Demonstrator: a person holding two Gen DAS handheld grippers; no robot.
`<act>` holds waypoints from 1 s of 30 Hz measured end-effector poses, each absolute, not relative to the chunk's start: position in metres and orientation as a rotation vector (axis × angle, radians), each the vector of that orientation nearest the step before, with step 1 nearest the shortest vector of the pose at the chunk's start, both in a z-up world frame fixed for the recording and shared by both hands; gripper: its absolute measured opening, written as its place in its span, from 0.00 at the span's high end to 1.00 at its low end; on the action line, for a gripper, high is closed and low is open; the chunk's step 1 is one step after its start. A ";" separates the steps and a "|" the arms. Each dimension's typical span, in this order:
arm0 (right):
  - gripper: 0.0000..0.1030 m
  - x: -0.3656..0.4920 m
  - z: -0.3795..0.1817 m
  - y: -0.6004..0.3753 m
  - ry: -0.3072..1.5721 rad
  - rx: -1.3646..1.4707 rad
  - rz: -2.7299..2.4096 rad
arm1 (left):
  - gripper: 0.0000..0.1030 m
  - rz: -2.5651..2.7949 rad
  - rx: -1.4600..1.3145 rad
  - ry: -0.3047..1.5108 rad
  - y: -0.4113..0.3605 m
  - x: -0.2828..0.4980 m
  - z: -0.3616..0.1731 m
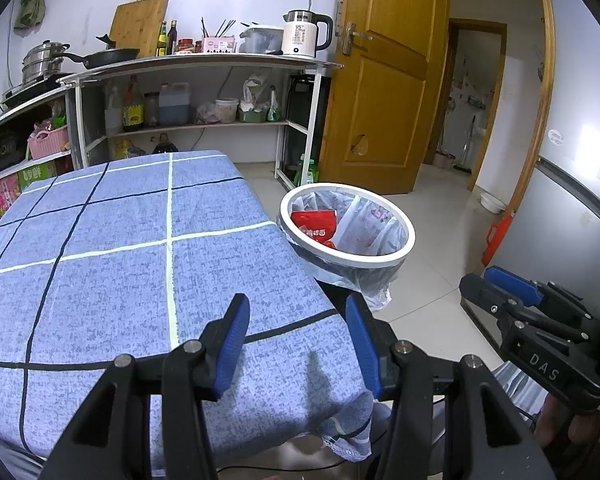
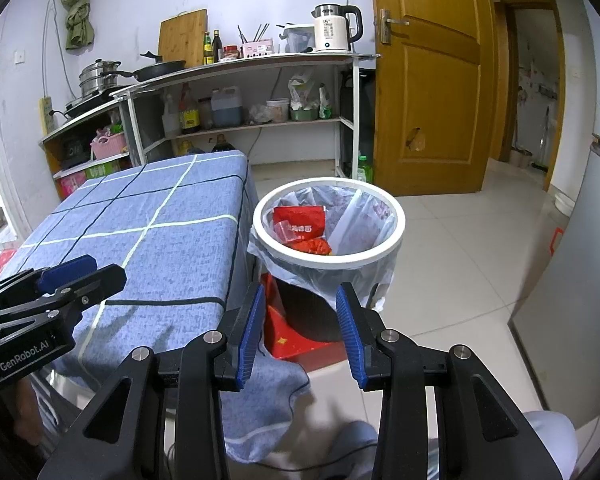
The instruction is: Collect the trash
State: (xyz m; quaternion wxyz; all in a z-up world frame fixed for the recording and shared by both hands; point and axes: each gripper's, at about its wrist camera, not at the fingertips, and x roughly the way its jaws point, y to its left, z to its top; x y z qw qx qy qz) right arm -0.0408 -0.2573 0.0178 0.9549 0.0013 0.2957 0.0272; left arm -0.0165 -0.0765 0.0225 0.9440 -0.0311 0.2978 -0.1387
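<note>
The blue checked desk filled the left of the frame, bare of litter. At centre right, the lined waste bin held red snack wrappers: light, crinkly, slippery film, probably best pinched at an edge. Both the left gripper and right gripper had jaws apart, empty.

you had a matt woven blue cloth over the table, beside a bin with a smooth white plastic rim and a thin, crinkled clear plastic liner. glossy red wrappers lay inside it. the door was varnished wood, the floor glossy pale tile.
</note>
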 end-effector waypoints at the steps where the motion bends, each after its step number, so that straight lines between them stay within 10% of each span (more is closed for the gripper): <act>1: 0.63 -0.040 0.018 -0.258 0.599 0.003 0.055 | 0.49 -0.280 -0.060 0.606 -0.076 -0.016 0.023; 30: 0.63 -0.037 0.018 -0.259 0.600 0.002 0.059 | 0.49 -0.272 -0.053 0.603 -0.076 -0.015 0.020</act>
